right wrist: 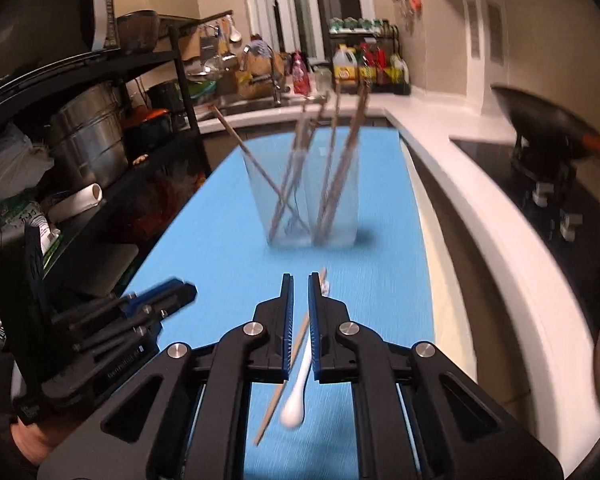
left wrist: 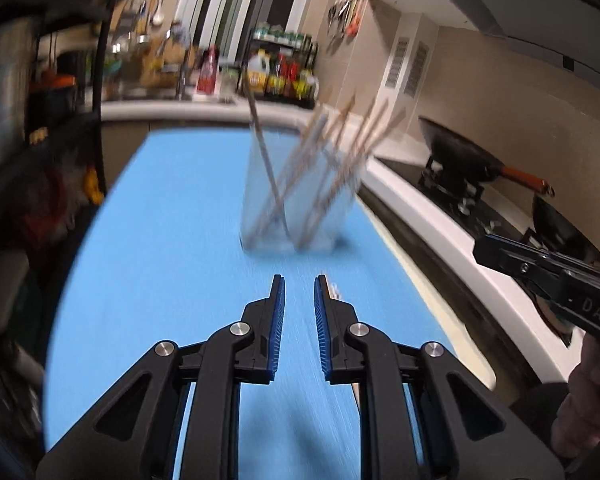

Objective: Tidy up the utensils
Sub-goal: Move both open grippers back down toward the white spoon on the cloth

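Note:
A clear glass tumbler [left wrist: 296,200] holding several wooden chopsticks [left wrist: 332,164] stands on the blue mat [left wrist: 172,240]; it also shows in the right wrist view [right wrist: 314,204]. My left gripper [left wrist: 299,282] is open and empty, short of the glass. My right gripper [right wrist: 299,278] has its jaws narrowly apart, low over a white spoon [right wrist: 298,396] and a loose chopstick [right wrist: 284,380] lying on the mat beneath it. I cannot tell whether it touches them. The right gripper appears at the right edge of the left view [left wrist: 540,268]. Both views are motion-blurred.
A black shelf rack [right wrist: 100,128] with pots stands to the left. A white counter [right wrist: 480,184] with a stove and a wok [right wrist: 548,128] runs along the right. Bottles [right wrist: 364,68] and a sink stand at the far end.

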